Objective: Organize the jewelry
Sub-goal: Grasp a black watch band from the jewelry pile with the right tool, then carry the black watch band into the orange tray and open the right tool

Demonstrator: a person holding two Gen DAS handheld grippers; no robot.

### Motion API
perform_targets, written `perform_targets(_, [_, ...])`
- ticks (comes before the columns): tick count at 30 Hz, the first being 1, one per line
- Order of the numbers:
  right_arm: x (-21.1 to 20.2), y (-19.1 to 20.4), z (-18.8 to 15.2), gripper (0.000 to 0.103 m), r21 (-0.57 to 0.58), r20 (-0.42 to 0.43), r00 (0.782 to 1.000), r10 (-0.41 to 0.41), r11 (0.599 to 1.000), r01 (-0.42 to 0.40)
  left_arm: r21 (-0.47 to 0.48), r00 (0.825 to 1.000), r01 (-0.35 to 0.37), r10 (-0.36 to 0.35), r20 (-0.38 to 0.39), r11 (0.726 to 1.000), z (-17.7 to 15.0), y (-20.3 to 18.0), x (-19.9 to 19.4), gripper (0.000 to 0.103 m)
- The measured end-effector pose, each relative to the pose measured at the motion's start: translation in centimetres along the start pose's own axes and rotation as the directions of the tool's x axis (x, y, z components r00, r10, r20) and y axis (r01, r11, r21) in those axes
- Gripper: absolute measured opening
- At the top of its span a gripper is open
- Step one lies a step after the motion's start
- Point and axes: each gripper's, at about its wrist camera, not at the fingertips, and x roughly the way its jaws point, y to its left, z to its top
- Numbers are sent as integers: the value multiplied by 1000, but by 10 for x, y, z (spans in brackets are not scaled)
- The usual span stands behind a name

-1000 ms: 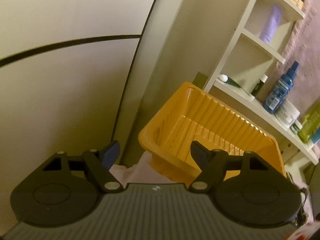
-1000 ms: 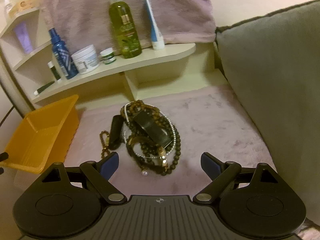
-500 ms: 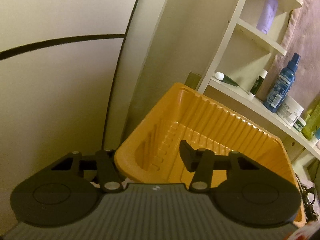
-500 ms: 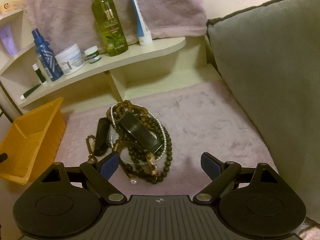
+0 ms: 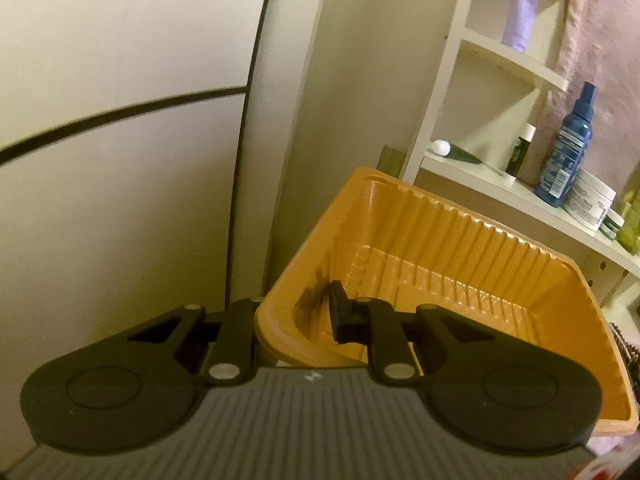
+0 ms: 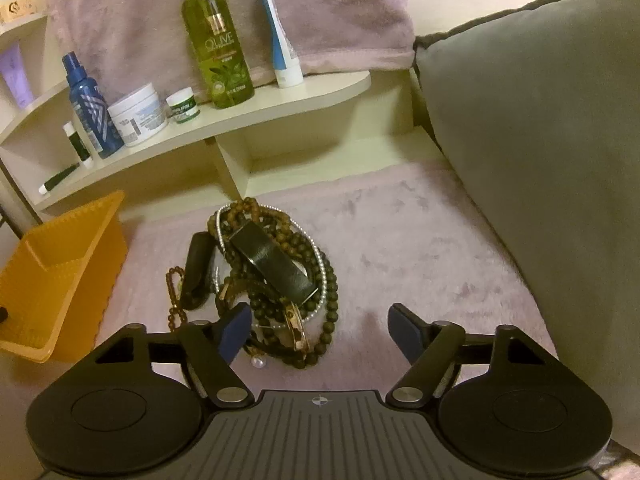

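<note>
A: What does the left gripper [image 5: 298, 318] have?
B: Its jaws have just closed on the tray [image 5: 460, 240] wall; shelf [image 5: 520, 196] beyond.
A: The right gripper [image 6: 316, 330]?
B: Wide, narrowing, holding nothing; jewelry [image 6: 264, 272] just ahead-left, cushion [image 6: 540, 140] right.

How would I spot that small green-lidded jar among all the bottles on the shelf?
Start at the curved cream shelf above the pink fluffy mat. Near the middle of it stands a tall green olive spray bottle, and just to its left sits the small white jar with a green lid. It is the shortest container there, much smaller than the wide white tub on its other side.
</note>
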Motion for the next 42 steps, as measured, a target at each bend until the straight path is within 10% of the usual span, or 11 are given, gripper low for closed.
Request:
perform_targets(29, [23,12,2,11,-184,-102,992,68,979,-86,212,988,-85,55,143,974,29,-47,-47,11])
perform_targets(42, [8,22,18,9,-126,-80,991,105,985,-115,211,991,-84,59,124,974,31,-48,-45,11])
